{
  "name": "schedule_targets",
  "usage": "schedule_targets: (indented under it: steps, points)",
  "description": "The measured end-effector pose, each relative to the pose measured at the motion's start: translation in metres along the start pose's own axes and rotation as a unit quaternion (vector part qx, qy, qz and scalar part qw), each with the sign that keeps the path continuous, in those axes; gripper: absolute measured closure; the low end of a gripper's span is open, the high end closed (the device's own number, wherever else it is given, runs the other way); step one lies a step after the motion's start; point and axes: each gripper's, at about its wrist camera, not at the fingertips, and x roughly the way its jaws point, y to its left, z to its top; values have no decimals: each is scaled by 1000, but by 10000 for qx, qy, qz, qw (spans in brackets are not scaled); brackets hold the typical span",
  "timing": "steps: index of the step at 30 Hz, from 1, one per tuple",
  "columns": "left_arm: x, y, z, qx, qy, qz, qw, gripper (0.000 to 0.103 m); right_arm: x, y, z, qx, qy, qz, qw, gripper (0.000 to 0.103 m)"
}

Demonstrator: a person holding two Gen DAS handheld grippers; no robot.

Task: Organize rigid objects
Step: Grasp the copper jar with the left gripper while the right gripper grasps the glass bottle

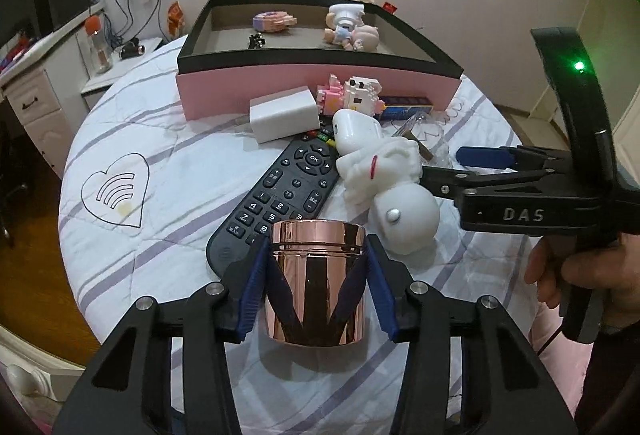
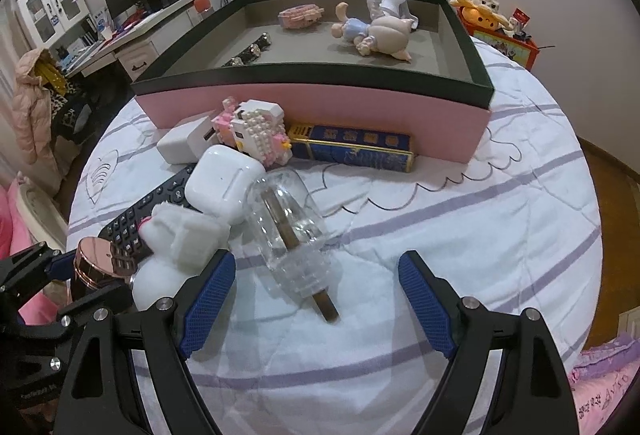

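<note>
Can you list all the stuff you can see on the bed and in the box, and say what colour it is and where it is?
box: 1, pink with dark rim, back of the bed
dolls: a small pile, pale, inside the box
block toy: 1, pink, inside the box
block animal: 1, white and pink, in front of the box
flat carton: 1, blue and gold, against the box front
charger: 1, white, beside the block animal
earbud case: 1, white, on the remote
remote: 1, black, on the quilt
astronaut figure: 1, white, lying across the remote
clear jar: 1, see-through, on its side
shiny jar: 1, rose gold, upright
left hand-held gripper: blue pads against the shiny jar
right hand-held gripper: open, by the clear jar
</note>
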Motion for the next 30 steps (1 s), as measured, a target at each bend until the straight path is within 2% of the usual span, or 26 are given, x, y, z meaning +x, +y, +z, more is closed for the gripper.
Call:
schedule_targets:
  steps: [3,8,10,13,14,16,21,22,30]
  points:
    - [-3,5,-2,-140,-18,-79,9999,55,3,1,-1,-41,20,-72,10000,26]
    - [-2,3,-4,-161,-28,10,9999,54,-2,-6,-1,150,-57,-72,9998,57]
    - [-1,2,-3,-214,-40,-7,9998,48,-3,-8,0,170,-42,-75,9998,58]
    - [1,-2,-2,-141,-58,34,9999,47,-1,-5,1,110,-62,-172,9998,57]
    - [0,-1,-3,-154,-59,16,9999,47,0,-3,1,102,-61,-188,9998,57]
    - [-1,3,-3,-284,-54,-128,9995,56,2,-1,2,67,-78,-232,9997,57]
    - [-3,3,-6,-329,-71,-163,9993,56,4,-3,6,107,-135,-177,9997,58]
    - [-4,4,-6,-350,-72,-184,9992,56,4,-3,7,111,-144,-137,9997,68]
    - [-10,14,-3,-584,-61,-297,9978,56,-3,-7,5,286,-219,2,9994,69]
